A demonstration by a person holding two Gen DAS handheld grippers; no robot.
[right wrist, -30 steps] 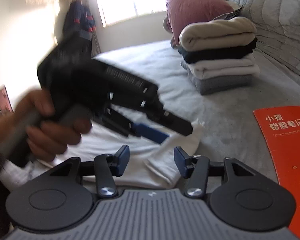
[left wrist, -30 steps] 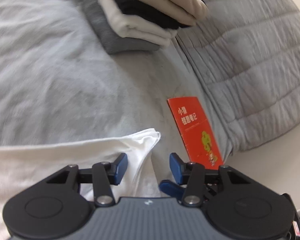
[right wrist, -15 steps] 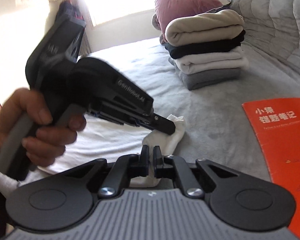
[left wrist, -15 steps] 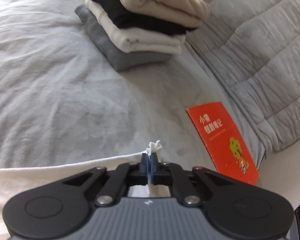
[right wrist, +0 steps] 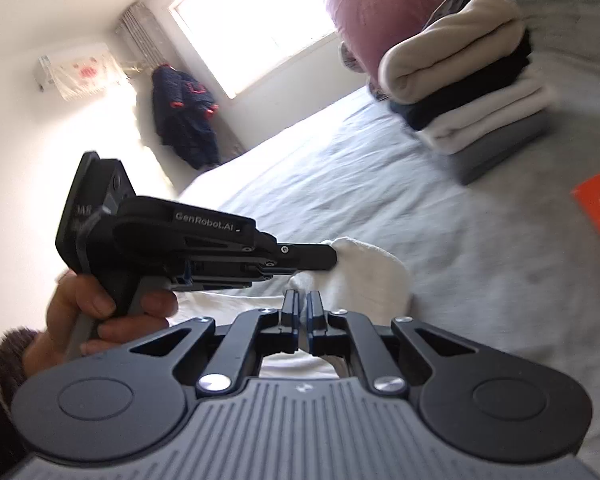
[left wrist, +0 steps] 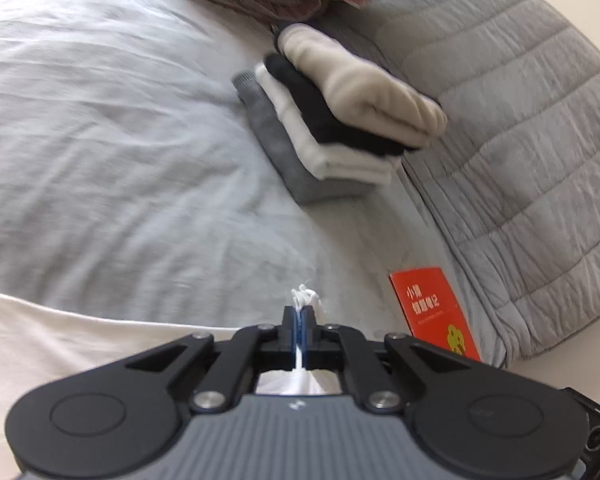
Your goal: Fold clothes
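both grippers (left wrist: pixel 299 312) (right wrist: pixel 303 300) have clamped the white garment's (right wrist: pixel 364 272) corner.

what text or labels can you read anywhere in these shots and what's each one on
"GenRobot.AI": printed in white on the side of the left tongs, seen from the right wrist view.
Chinese characters on the red booklet: too blurred to read in either view.
Red marks on the wall unit's plastic cover: too blurred to read.
Embossed marks on the left tongs' back plate: not legible.
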